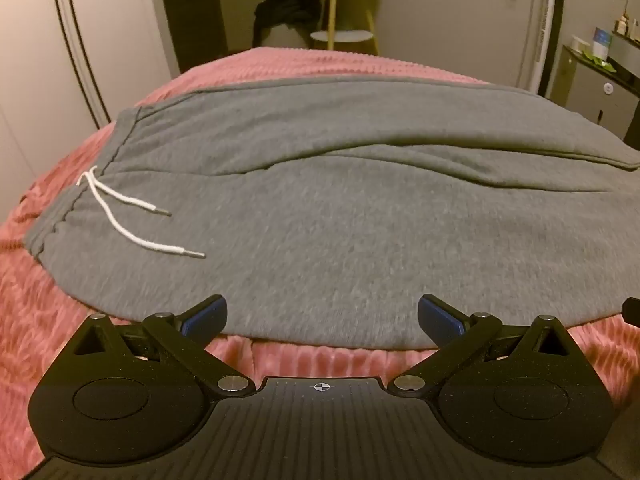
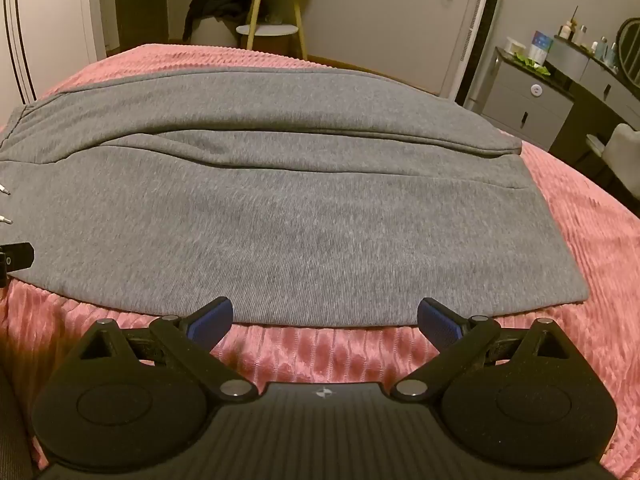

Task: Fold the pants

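Observation:
Grey sweatpants (image 1: 320, 208) lie flat on a pink bedspread (image 1: 36, 320), waistband at the left with a white drawstring (image 1: 120, 216), legs running right. In the right wrist view the pants (image 2: 300, 220) end in leg hems at the right. My left gripper (image 1: 322, 318) is open and empty, just above the near edge of the pants near the waist end. My right gripper (image 2: 325, 318) is open and empty at the near edge of the lower leg. A tip of the left gripper (image 2: 16, 258) shows at the left edge of the right wrist view.
The pink bedspread (image 2: 580, 240) spreads around the pants. Beyond the bed stand a wooden-legged side table (image 1: 340, 20) with dark clothes (image 1: 280, 4) beside it, a white tower fan (image 2: 476, 28), and a grey dresser (image 2: 532, 100) with bottles at the right.

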